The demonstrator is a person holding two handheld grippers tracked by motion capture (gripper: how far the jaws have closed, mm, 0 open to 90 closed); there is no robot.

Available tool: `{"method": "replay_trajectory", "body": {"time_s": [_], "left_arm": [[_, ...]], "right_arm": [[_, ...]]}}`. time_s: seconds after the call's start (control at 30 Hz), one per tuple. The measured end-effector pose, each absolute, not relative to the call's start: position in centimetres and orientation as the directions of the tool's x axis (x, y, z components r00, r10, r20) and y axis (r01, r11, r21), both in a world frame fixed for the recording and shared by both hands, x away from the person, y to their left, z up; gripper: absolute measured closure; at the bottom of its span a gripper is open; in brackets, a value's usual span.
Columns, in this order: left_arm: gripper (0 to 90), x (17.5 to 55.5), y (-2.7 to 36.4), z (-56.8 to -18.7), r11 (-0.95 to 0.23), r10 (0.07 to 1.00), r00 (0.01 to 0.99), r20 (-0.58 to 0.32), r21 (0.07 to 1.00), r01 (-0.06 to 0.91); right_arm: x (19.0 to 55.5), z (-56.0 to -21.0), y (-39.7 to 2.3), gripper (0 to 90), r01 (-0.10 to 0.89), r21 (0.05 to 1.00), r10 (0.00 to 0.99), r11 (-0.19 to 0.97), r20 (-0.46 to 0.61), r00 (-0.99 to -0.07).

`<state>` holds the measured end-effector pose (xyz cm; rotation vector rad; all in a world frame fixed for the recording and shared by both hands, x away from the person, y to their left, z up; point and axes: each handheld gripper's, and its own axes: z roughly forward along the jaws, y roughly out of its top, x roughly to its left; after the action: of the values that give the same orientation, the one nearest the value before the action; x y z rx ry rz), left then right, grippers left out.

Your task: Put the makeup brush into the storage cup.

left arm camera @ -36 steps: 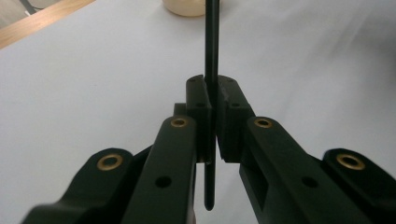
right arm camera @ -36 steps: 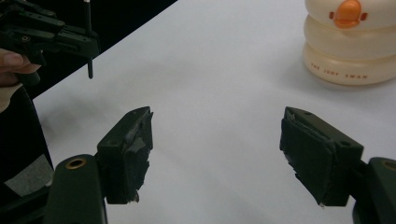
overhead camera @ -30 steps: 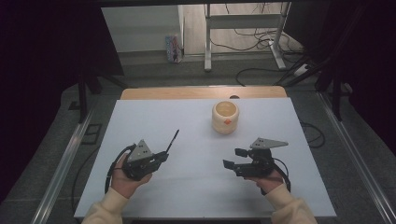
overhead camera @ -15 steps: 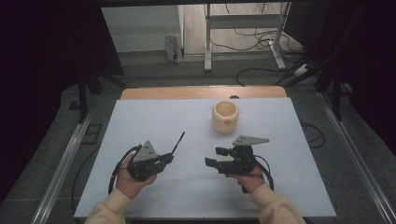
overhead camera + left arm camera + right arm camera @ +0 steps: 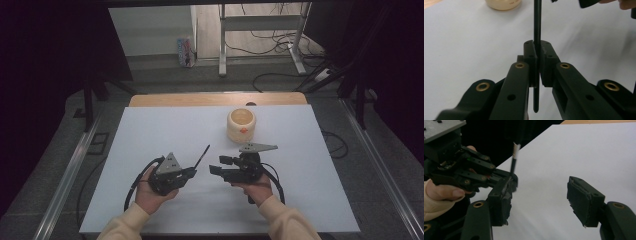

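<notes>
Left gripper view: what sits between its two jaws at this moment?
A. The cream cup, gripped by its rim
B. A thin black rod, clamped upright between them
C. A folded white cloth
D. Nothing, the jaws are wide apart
B: the left gripper has its jaws closed on a thin black rod that runs up past them, while the cream cup stands apart, farther up the white table.

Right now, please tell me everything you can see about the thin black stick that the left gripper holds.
The stick is a thin, straight, dark rod, smooth and matte; its material is unclear. The left gripper has it clamped between shut jaws, with a short end sticking out behind the pads and the long part pointing forward above the white table, toward the cream cup. In the right gripper view its far tip looks pale. Only the pads touch it.
</notes>
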<state>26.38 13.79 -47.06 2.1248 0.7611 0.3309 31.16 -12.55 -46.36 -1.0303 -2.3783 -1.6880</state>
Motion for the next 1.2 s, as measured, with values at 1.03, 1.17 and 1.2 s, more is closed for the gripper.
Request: {"method": "replay_trajectory", "body": {"time_s": [1.03, 1.17, 1.2], "left_arm": [[56.7, 26.6, 11.8, -48.2, -0.484, 0.630, 0.777, -0.015, 0.774, 0.407], [36.4, 26.6, 12.7, -47.8, -0.470, 0.644, 0.764, -0.032, 0.772, 0.428], [33.7, 26.6, 13.0, -47.7, -0.464, 0.649, 0.760, -0.037, 0.772, 0.434]], "right_arm": [[32.3, -46.7, -11.6, 85.7, 0.588, 0.800, 0.392, 0.117, 0.507, -0.768], [32.5, -46.4, -12.3, 85.7, 0.575, 0.811, 0.417, 0.109, 0.488, -0.767], [32.5, -46.3, -12.5, 85.7, 0.571, 0.813, 0.425, 0.109, 0.481, -0.766]]}}
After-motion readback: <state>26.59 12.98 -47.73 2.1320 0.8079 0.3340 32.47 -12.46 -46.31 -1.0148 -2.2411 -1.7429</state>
